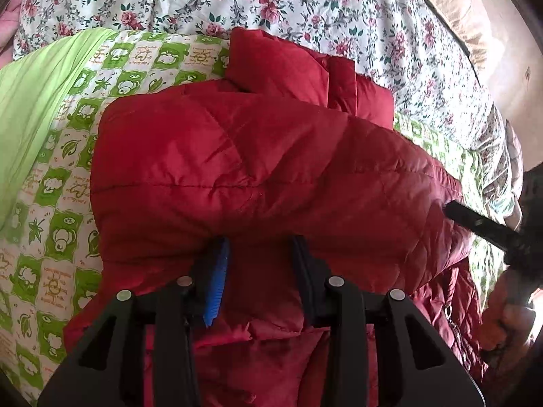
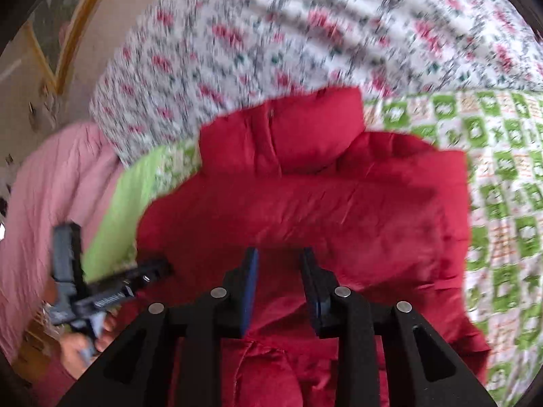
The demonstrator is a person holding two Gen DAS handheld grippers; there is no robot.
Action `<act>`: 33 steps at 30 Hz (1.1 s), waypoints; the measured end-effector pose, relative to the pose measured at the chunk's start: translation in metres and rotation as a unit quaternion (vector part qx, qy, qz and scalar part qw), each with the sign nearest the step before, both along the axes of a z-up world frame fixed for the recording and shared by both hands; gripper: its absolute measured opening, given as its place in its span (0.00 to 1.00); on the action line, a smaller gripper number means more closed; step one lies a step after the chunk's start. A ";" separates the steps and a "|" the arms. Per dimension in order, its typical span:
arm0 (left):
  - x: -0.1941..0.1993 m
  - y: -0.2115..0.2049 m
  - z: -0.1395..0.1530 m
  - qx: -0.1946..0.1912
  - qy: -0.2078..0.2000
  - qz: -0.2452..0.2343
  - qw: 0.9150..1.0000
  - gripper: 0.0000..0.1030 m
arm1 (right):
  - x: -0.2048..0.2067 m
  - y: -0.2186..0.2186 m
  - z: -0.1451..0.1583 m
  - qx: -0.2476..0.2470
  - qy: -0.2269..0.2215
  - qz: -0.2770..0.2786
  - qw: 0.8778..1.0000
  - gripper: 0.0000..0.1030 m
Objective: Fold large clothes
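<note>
Left wrist view: the red puffer jacket (image 1: 258, 156) lies on the bed, on the green checked blanket (image 1: 57, 183), with the floral quilt (image 1: 339, 17) behind it toward the head end. The left tongs (image 1: 259, 247) sit with jaws apart and a bulge of jacket between them; can't tell if they're actually pinching. The right tongs (image 1: 454, 208) poke into the fold at the jacket's right edge.

Right wrist view, blurry: right tongs (image 2: 280, 254) look parted too, tips lost under the fold, grip unclear. I'd get both sides gripped evenly through all layers, then fold toward the collar (image 2: 281, 132), slowly, since puffy fabric slips.
</note>
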State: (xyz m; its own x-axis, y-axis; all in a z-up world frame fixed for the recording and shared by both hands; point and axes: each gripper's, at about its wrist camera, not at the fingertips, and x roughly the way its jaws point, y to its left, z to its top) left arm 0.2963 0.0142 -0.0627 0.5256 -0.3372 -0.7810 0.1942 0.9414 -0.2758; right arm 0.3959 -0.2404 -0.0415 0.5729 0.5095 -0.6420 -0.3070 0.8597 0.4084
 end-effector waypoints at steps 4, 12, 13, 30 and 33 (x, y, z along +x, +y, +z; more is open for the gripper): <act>0.002 0.001 -0.002 0.004 0.001 -0.008 1.000 0.33 | 0.011 -0.008 -0.025 -0.065 0.015 -0.041 0.997 0.19; 0.006 0.000 -0.013 0.007 0.005 -0.015 1.000 0.33 | 0.021 -0.048 -0.057 -0.069 0.054 -0.085 0.993 0.00; 0.006 0.000 -0.013 0.006 0.005 -0.015 1.000 0.33 | 0.022 -0.050 -0.061 -0.064 0.058 -0.084 0.993 0.00; 0.012 -0.009 -0.015 0.040 0.009 -0.019 0.999 0.34 | -0.002 0.003 -0.012 -0.094 0.001 -0.030 0.995 0.09; 0.013 -0.010 -0.015 0.045 0.011 -0.020 0.999 0.34 | 0.015 0.008 -0.038 -0.121 0.040 -0.035 0.991 0.06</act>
